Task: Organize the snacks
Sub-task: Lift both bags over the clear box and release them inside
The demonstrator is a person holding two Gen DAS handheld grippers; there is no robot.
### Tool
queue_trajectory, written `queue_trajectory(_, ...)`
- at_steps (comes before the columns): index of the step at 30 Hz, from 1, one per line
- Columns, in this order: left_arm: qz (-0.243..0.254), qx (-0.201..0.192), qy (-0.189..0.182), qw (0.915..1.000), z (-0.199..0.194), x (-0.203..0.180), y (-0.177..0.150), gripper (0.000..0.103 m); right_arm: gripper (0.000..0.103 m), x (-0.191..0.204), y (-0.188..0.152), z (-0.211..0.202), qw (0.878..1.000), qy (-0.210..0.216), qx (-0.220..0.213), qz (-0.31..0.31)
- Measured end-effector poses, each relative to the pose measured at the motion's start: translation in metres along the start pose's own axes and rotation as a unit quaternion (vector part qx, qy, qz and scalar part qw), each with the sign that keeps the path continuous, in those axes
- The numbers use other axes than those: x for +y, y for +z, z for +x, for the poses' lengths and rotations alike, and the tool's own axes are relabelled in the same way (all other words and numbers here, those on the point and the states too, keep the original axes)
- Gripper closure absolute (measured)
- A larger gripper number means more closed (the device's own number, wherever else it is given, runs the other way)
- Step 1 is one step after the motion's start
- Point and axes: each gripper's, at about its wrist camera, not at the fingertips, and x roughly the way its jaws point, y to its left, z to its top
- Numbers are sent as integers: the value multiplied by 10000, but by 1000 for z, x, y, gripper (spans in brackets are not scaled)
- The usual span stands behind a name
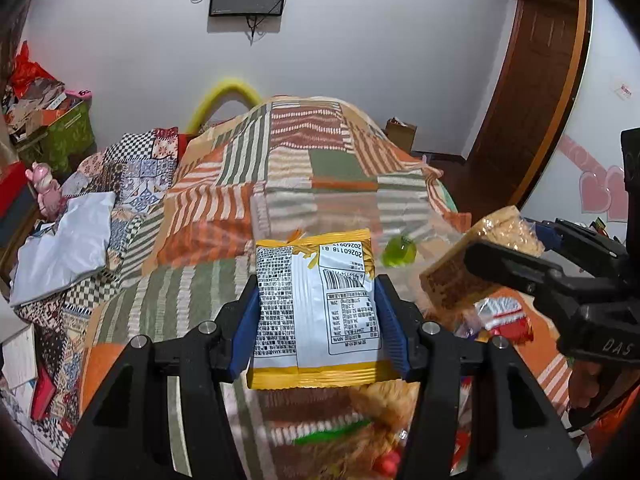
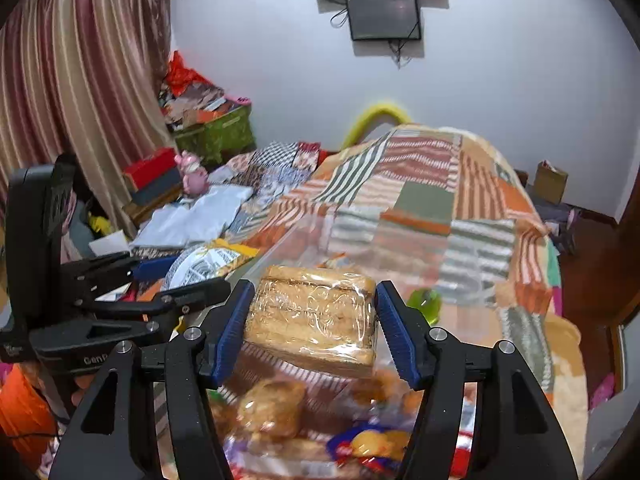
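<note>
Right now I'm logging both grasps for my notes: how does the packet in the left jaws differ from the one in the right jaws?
The yellow packet is opaque foil showing its white printed back with a barcode; the wrapped cake is in clear film, its tan layers visible. The yellow packet is flat and pillow-like; the wrapped cake is a thick block. Shared: each is clamped by its sides, one in the left gripper, one in the right gripper, held above the snack pile.

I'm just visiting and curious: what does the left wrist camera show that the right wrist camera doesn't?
Only the left view: the brown door and pink heart stickers.

Only the right view: the striped curtain.

Both: the left gripper shut on the yellow snack packet, the right gripper on the wrapped cake, the patchwork blanket.
</note>
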Motion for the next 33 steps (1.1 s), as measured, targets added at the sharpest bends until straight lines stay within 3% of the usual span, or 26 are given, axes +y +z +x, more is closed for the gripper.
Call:
queue_trajectory(6, -15, 74, -25, 10000, 25, -6, 19, 49, 45, -25, 15, 11, 9997, -174, -79, 139)
queue_trajectory(16, 157, 521, 118, 9984, 95, -14, 31, 49, 45, -76, 9, 52, 9973, -391, 280, 549)
queue_trajectory(23, 270, 829, 246, 9959, 136, -16, 26, 49, 45, -90, -1, 68, 9954, -341, 651, 615)
queue_trajectory(33, 610, 1026, 492, 9916, 158, -24, 27, 49, 45, -93, -10, 84, 9926, -275, 1050, 537)
